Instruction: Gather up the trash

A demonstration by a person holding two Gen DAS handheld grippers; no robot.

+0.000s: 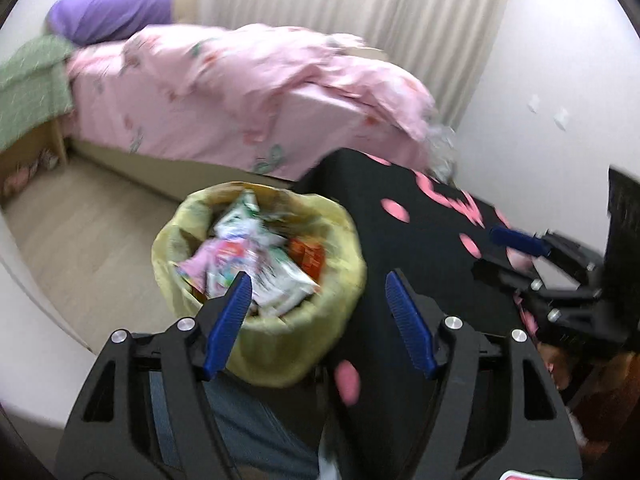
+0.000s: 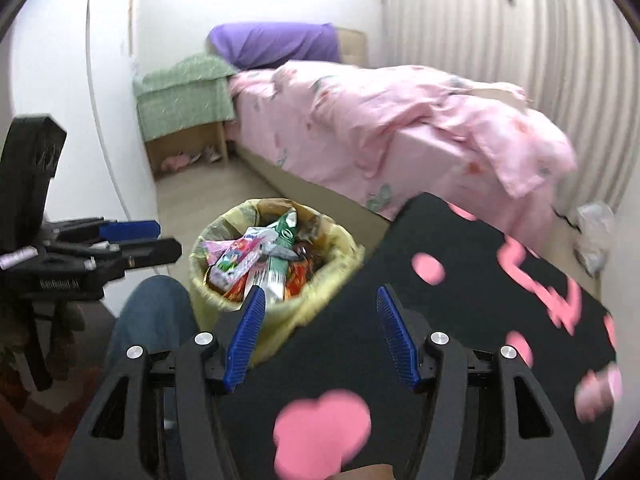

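A bin lined with a yellow bag (image 1: pixel 264 332) stands on the floor, full of crumpled wrappers (image 1: pixel 256 264). It shows in the right wrist view too (image 2: pixel 280 320), with its wrappers (image 2: pixel 260 264). My left gripper (image 1: pixel 318 288) is open and empty, just above the bin's near rim. My right gripper (image 2: pixel 320 300) is open and empty, between the bin and a black cloth with pink shapes (image 2: pixel 480 300). The right gripper also shows at the right of the left wrist view (image 1: pixel 508 252), and the left gripper at the left of the right wrist view (image 2: pixel 160 240).
A bed with a pink duvet (image 1: pixel 248 92) and purple pillow (image 1: pixel 108 20) fills the back. A green-covered side table (image 2: pixel 184 96) stands by it. A clear plastic bag (image 2: pixel 596 236) lies on the floor by the curtain. The person's jeans-clad leg (image 2: pixel 156 316) is beside the bin.
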